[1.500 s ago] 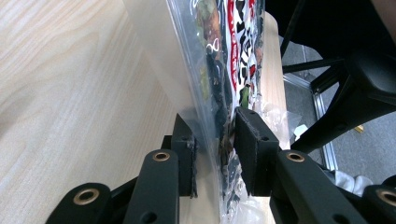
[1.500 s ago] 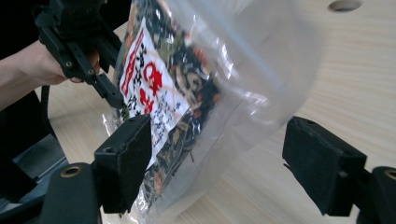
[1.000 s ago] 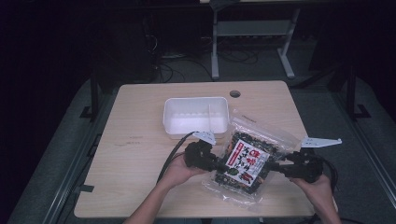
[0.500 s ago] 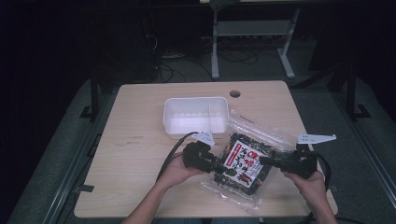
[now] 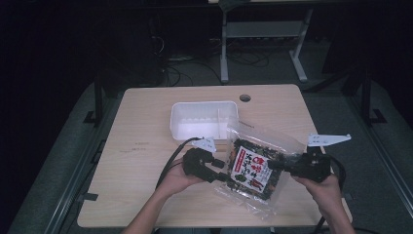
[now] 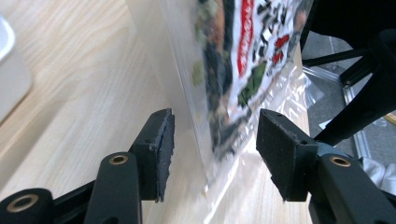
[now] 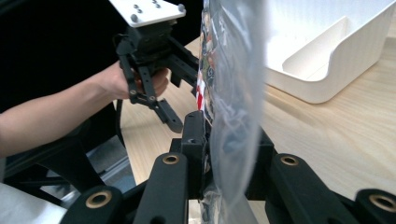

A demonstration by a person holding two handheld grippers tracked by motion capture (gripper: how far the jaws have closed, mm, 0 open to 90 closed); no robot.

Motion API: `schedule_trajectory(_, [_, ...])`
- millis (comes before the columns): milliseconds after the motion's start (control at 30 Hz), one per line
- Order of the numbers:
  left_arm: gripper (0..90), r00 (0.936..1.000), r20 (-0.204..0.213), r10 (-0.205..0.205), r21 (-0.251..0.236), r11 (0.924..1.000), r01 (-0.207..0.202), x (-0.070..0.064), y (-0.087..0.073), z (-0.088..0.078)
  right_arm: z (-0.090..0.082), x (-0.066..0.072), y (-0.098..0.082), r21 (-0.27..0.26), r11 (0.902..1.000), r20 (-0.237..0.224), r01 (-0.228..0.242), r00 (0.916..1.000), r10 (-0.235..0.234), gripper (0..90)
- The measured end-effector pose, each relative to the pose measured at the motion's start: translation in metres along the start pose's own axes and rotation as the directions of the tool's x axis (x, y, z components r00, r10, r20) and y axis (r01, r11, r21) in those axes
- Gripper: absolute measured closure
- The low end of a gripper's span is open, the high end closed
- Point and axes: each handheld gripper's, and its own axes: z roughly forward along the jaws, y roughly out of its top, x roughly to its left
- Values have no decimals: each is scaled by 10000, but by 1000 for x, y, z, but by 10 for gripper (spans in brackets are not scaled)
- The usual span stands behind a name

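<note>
Crinkly clear snack bag point(image 5: 253, 168) clamped in just-closing right tongs point(image 5: 272, 165), left tongs point(image 5: 223, 170) just-opening, apart around its edge.

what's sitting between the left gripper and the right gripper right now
The snack bag spans the gap in the high view: the right gripper clamps its edge, while the left gripper has just opened around the opposite edge.

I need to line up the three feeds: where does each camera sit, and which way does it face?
High view: above the table's near side, looking forward and down; both forearms, left gripper, right gripper.
Left gripper view: between its open jaws, facing the snack bag.
Right gripper view: along its jaws shut on the bag, facing the white tray and left hand.
All share the bag.
</note>
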Motion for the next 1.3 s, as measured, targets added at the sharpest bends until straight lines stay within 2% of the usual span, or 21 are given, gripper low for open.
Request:
schedule_trajectory(133, [444, 9986, -466, 254, 291, 9993, -240, -5, -8, -9, -3, 3, 6, -86, 9999, 244, 116, 9996, -114, 748])
schedule_trajectory(167, [437, 9986, -466, 254, 291, 9993, -240, -5, -8, -9, -3, 4, 8, -112, 9998, 318, 135, 9994, -132, 748])
schedule_trajectory(200, [421, 9973, -702, 233, 379, 9991, -207, -6, -13, -12, -4, 4, 9, -111, 9998, 397, 178, 9991, -173, 748])
schedule_trajectory(467, [372, 9923, -1223, 220, 559, 9983, -152, -7, -30, -22, -4, 10, 22, -73, 9988, 757, 491, 9960, -484, 750])
schedule_trajectory(633, [366, 9893, -1428, 285, 702, 9974, -186, -9, -36, -26, -3, 13, 29, -54, 9979, 848, 643, 9944, -636, 750])
schedule_trajectory(900, [358, 9859, -1662, 213, 617, 9980, -111, -10, -47, -36, -4, 17, 43, -141, 9964, 1086, 840, 9907, -820, 750])
schedule_trajectory(1300, [344, 9790, -2035, 148, 900, 9959, 37, -11, -66, -47, 1, 18, 61, -136, 9933, 1309, 1146, 9851, -1118, 749])
